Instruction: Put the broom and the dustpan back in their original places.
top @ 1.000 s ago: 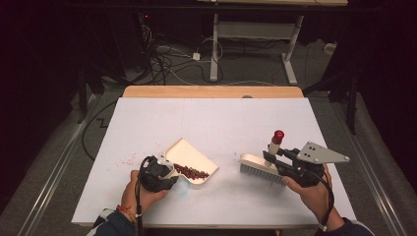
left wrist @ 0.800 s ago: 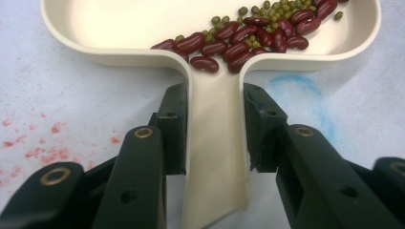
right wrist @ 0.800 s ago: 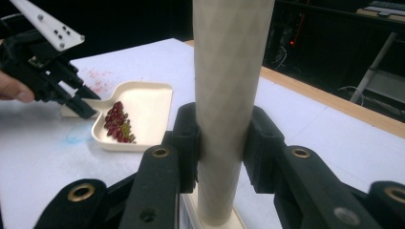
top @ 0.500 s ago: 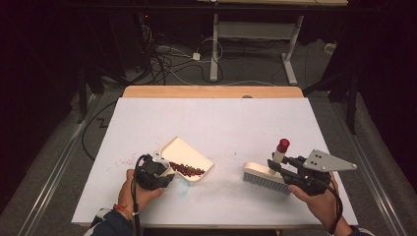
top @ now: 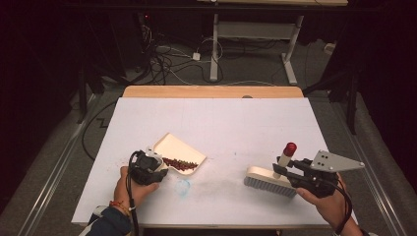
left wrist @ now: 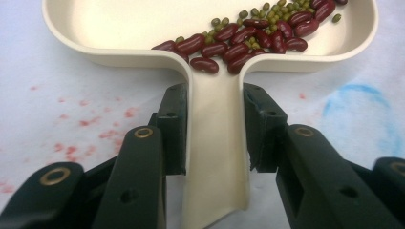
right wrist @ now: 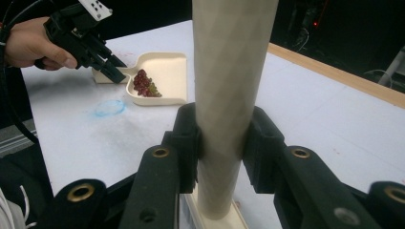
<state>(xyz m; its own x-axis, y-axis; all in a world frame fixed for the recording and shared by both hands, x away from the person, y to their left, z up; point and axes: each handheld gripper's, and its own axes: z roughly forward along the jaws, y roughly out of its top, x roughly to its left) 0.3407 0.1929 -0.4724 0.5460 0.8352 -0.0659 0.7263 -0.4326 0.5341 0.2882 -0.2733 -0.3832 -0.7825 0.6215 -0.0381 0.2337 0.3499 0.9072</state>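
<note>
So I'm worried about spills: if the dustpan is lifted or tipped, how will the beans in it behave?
The beans are loose, smooth and rounded, so they would probably roll and slide easily. They sit by the handle end; the dustpan has an open front lip, so tipping it forward would likely spill them. The left tool clamps the handle, which looks stiff.

The dustpan looks like smooth cream plastic with a soft sheen, and the red beans in it are glossy. The left tongs are matt black plastic with brass-coloured rivets. The brush has a pale handle, finely ribbed and matt. A matt white sheet covers the bench, with bare wood along its twelve o'clock edge.
</note>
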